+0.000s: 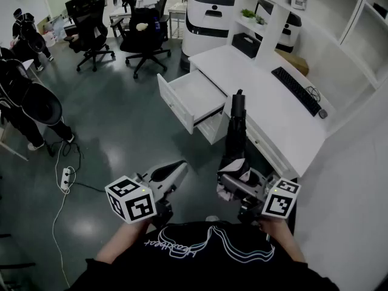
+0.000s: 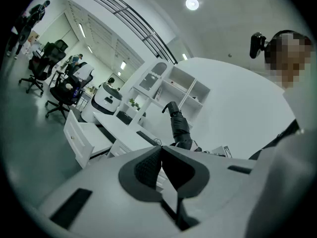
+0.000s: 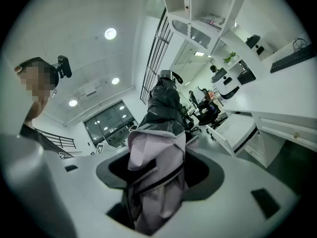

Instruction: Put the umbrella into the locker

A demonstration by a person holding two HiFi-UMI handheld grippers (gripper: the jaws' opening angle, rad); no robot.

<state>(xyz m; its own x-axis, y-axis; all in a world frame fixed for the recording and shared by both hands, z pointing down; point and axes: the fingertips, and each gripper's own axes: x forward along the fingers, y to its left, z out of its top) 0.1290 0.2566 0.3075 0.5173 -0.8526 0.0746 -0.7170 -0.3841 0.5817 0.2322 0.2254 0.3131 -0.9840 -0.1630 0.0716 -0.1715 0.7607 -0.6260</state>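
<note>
In front of the open drawer [image 1: 176, 105], my right gripper [image 1: 234, 176] gripped the folded umbrella [image 1: 235, 129] by one end; my left gripper [image 1: 177, 170] was closed, empty.

The umbrella [image 1: 235, 129] is dark, matt cloth, creased in loose folds. The end that sits in the right claw [image 1: 233, 173] is a paler lilac cloth with a faint shine. The right claw and the left claw [image 1: 179, 167] have smooth, matt, pale-grey plastic shells and dark pads with a fine ribbed, rubbery look. The table [image 1: 267, 102] and its drawer [image 1: 174, 105] are smooth white with a soft sheen. The floor [image 1: 121, 132] is dark grey, polished and glossy. The keyboard [image 1: 295, 90] looks like matt black plastic.
</note>
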